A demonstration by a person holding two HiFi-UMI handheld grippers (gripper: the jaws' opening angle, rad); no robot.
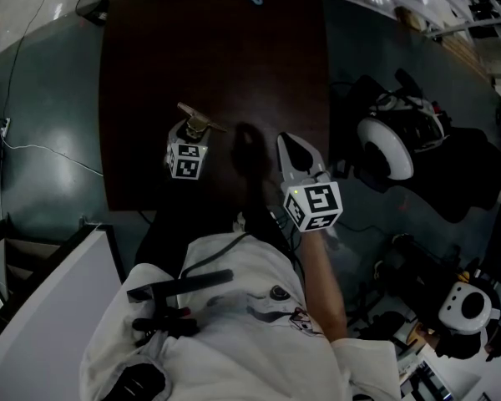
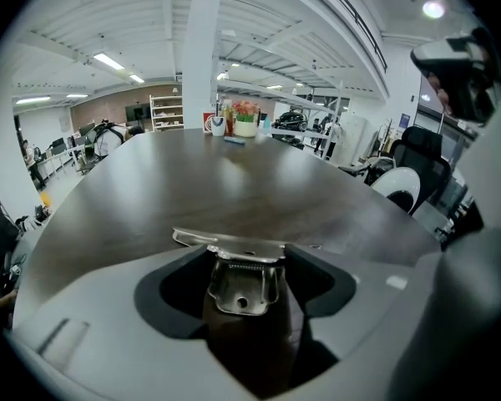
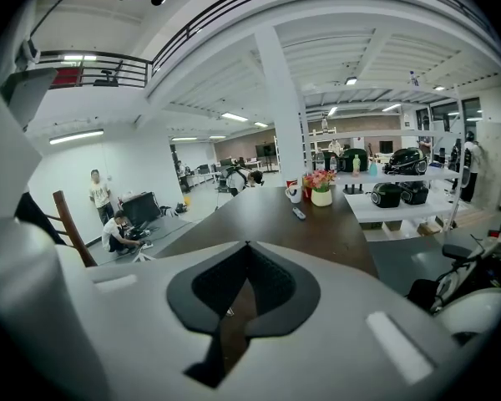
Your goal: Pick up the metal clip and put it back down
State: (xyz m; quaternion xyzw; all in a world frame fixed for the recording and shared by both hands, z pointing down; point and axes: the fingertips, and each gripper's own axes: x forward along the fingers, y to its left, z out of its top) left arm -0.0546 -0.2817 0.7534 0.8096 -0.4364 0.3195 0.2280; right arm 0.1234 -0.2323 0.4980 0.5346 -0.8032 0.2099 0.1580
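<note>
Left gripper (image 1: 190, 136) clamps the shiny silver metal clip (image 2: 242, 282) over the dark brown table (image 1: 217, 48), its flat bar crosswise, 9 to 3 o'clock. Right gripper (image 1: 289, 147), pinched together, empty, sits at 3 o'clock.

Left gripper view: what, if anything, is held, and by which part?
The left tongs hold the clip by the sides of its body; its flat lip sticks out ahead. Right tongs: empty.

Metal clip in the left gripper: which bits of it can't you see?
Head view: the metal clip is tiny and dim; the left gripper covers its lower end.
Left gripper view: its far side is behind its own body; whether it touches the table is unclear.
Right gripper view: the clip is not in frame.
</note>
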